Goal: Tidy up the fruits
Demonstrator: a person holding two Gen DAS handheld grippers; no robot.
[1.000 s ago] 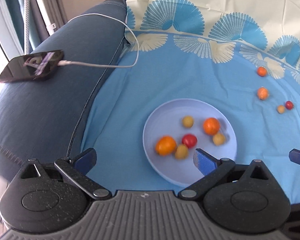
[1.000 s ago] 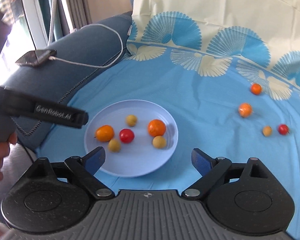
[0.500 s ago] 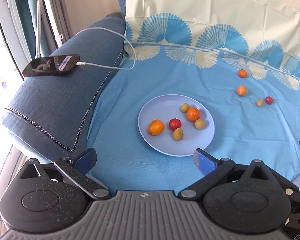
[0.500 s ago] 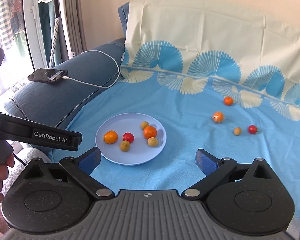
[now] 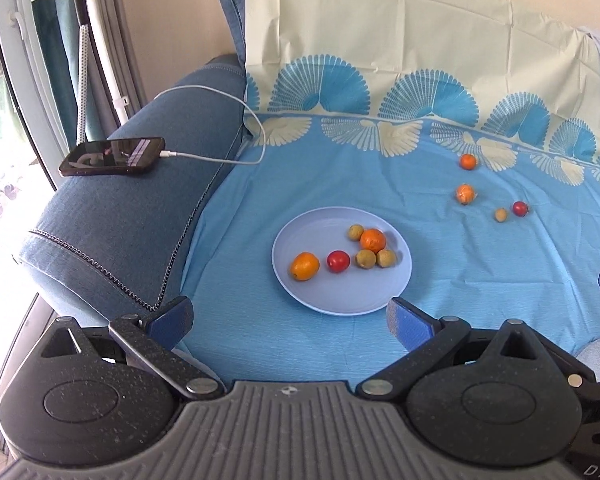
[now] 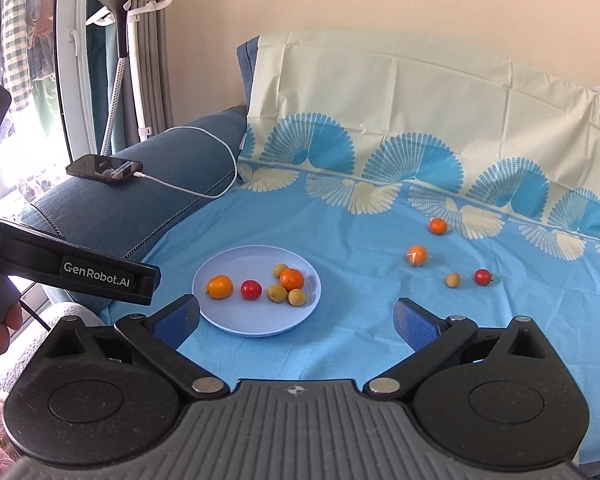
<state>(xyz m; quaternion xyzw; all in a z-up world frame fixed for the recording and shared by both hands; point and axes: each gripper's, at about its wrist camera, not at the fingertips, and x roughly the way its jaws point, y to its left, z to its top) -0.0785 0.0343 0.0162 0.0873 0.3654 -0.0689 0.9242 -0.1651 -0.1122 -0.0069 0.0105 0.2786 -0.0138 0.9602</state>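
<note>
Left wrist view: left gripper (image 5: 288, 316), jaws spread wide and empty, held above plate (image 5: 300, 300) on blue sheet (image 5: 300, 176) with six fruits on it. Right wrist view: right gripper (image 6: 296, 316), jaws likewise released; four loose fruits (image 6: 417, 255) lying on sheet, well apart from plate.

Readable text: two spots, one complete.
"GenRobot.AI" in white letters on the black bar of the left tool (image 6: 108, 280), right wrist view. In the left wrist view, partial letters "DA" sit at the bottom right corner on the black body of the right tool (image 5: 598, 470), cut off by the frame edge. The dark smartphone screen (image 5: 114, 156) shows shapes, nothing legible.
</note>
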